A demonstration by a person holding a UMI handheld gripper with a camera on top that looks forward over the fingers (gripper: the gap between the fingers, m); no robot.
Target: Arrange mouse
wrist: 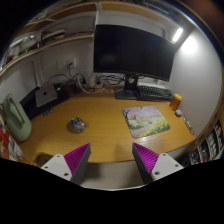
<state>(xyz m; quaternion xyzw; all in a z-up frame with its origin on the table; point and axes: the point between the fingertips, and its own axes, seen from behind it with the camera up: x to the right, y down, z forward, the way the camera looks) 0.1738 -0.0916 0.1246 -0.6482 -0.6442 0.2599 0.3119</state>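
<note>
Wooden tabletop [100, 130] sitting under a dark monitor [133, 50], shelving running along the wall above. Mouse [77, 125] lying near the tabletop's middle, beyond the fingers, well left of a printed mouse mat [146, 121]. Keyboard [153, 92] resting behind the mat. Gripper [110, 163] hovering with jaws apart, gripping nothing.

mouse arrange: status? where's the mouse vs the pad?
Nothing looks done. The mouse sits on the bare wooden desk, apart from the mouse pad lying below the monitor. The gripper is open and empty, hanging short of both. Left: grasp the mouse, set it on the pad.
</note>
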